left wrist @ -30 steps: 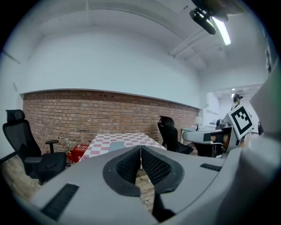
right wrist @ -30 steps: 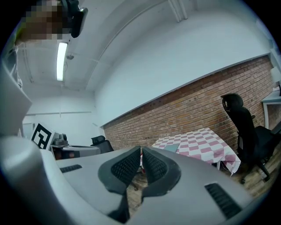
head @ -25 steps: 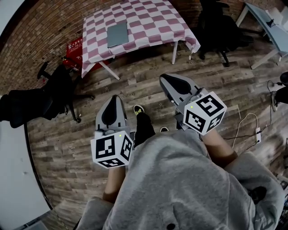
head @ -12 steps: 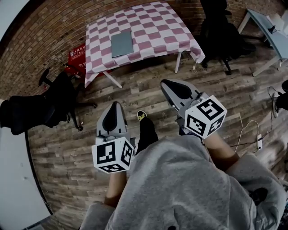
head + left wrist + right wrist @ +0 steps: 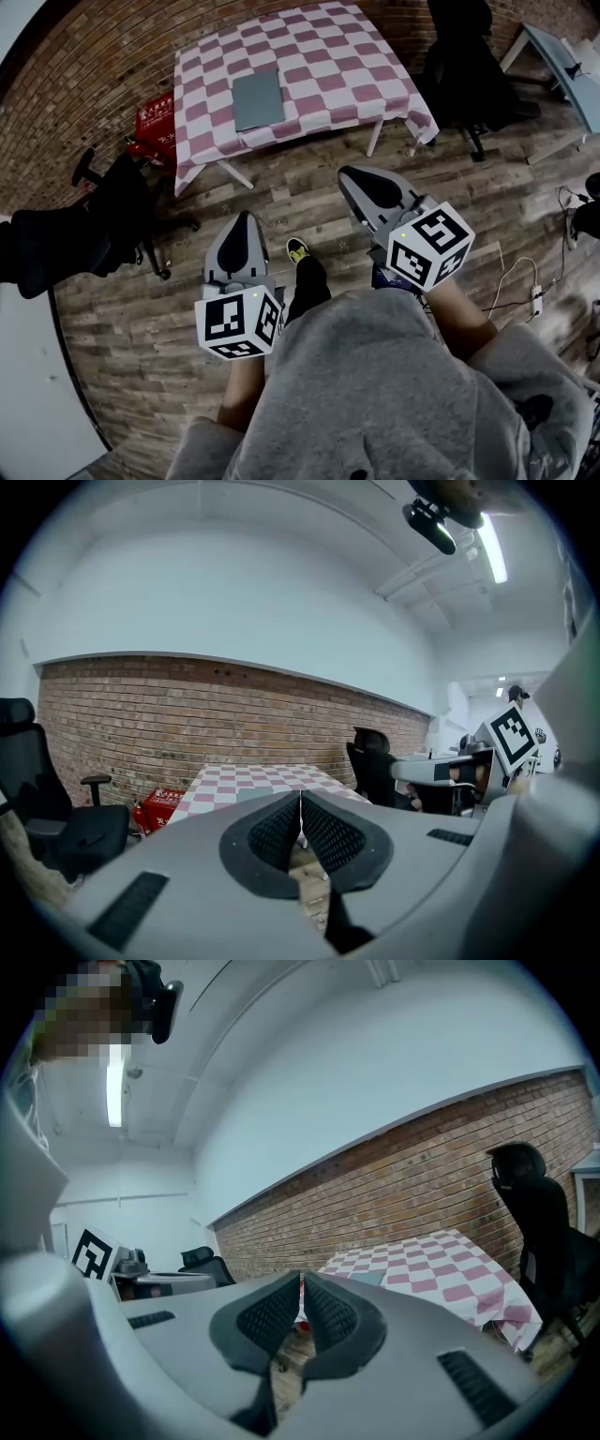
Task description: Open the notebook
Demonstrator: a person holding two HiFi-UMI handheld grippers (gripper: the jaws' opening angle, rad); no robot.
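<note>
The left gripper (image 5: 300, 819) and right gripper (image 5: 301, 1302) are shut tight, with nothing held between the jaws, and are carried above the wooden plank floor (image 5: 141, 309). The flat grey closed notebook (image 5: 258, 99) lies well ahead on the table's pink-and-white checked tablecloth (image 5: 328, 56). The table should be reached first. The jaws are best parted only once at the cover's free edge.

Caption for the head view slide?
Shut, empty left tongs and right tongs short of the checkered table bearing the closed notebook.
</note>
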